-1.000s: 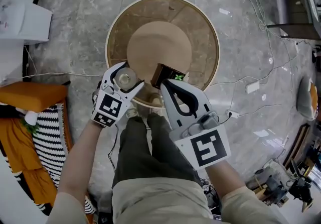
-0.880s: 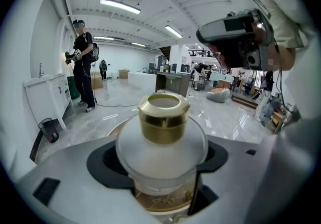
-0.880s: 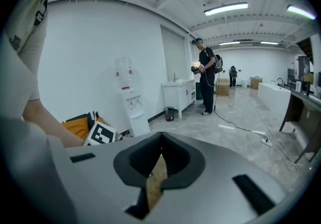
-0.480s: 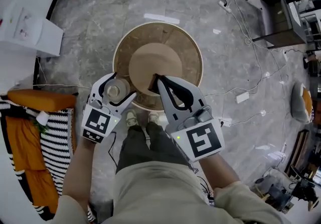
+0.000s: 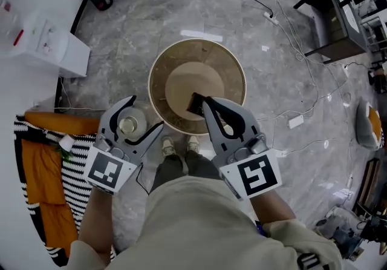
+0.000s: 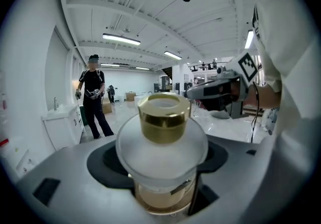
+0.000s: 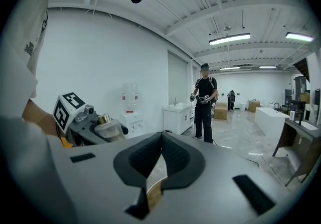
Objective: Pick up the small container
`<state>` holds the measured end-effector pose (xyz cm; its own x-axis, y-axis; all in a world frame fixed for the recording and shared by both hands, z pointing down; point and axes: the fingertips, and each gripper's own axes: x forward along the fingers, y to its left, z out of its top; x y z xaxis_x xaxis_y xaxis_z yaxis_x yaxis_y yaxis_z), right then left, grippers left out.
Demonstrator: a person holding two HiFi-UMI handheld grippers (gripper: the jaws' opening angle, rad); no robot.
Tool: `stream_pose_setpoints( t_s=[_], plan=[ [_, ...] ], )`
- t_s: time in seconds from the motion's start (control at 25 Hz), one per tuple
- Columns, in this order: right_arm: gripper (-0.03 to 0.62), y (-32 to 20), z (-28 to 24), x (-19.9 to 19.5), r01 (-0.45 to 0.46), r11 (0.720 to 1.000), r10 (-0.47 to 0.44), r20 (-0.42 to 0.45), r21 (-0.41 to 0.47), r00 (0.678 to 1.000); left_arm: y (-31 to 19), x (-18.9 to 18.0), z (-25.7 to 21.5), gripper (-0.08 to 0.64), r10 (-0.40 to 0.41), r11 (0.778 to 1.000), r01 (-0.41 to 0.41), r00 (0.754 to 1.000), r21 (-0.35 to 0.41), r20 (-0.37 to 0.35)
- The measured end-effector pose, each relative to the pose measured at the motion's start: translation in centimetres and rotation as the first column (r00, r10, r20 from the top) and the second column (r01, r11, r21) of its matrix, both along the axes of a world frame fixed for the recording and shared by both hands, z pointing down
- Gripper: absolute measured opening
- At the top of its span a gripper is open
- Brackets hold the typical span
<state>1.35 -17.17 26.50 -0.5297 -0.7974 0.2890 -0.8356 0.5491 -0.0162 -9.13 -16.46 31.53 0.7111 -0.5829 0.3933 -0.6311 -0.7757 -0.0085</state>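
The small container (image 5: 130, 125), a frosted jar with a gold cap (image 6: 163, 116), sits between the jaws of my left gripper (image 5: 134, 122), which is shut on it. In the head view this gripper hangs over the floor, left of the round wooden table (image 5: 232, 75). My right gripper (image 5: 203, 103) is shut on a small dark brown box (image 5: 195, 104) above the table's near edge. In the right gripper view the box shows as a thin tan edge (image 7: 155, 182) between the pads, with the left gripper (image 7: 83, 120) and jar (image 7: 107, 127) off to the left.
A white water dispenser (image 5: 48, 45) stands at the left, orange and striped cloth (image 5: 42, 169) below it. Cables (image 5: 284, 114) run across the marble floor, and a dark desk (image 5: 329, 14) is at the upper right. A person (image 6: 94, 100) stands further off in the room.
Both grippers have drawn back toward my body with their loads. The left one has moved left, off the table's edge. The table now looks smaller and farther off.
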Motion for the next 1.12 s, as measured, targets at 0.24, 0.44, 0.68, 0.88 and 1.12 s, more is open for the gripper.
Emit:
stream_pose_setpoints(
  t_s=[0.24, 0.44, 0.68, 0.88, 1.12],
  plan=[
    [-0.005, 2.4, -2.0, 0.4, -0.010, 1.000, 0.010, -0.025, 0.015, 1.000, 3.4, -0.9, -3.6, 0.333, 0.011, 1.000, -0.011, 1.000, 0.013, 0.013],
    [-0.005, 4.0, -3.6, 0.7, 0.000, 1.000, 0.000, -0.036, 0.021, 0.999, 5.9, -0.9, -3.6, 0.333, -0.002, 1.000, 0.002, 1.000, -0.019, 0.028],
    [-0.005, 4.8, -3.7, 0.3, 0.032, 0.999, -0.032, -0.066, 0.005, 0.997, 6.6, -1.7, -3.6, 0.333, -0.003, 1.000, 0.004, 0.998, -0.011, 0.067],
    [-0.005, 4.8, -4.2, 1.0, 0.011, 1.000, -0.011, -0.018, -0.012, 1.000, 6.5, -1.7, -4.4, 0.333, -0.031, 0.999, 0.030, 0.997, 0.013, 0.067],
    [-0.005, 3.5, -4.1, 0.1, 0.015, 1.000, -0.015, -0.006, -0.025, 1.000, 5.5, -2.6, -4.6, 0.333, -0.052, 0.999, 0.051, 0.996, 0.016, 0.074]
  ],
)
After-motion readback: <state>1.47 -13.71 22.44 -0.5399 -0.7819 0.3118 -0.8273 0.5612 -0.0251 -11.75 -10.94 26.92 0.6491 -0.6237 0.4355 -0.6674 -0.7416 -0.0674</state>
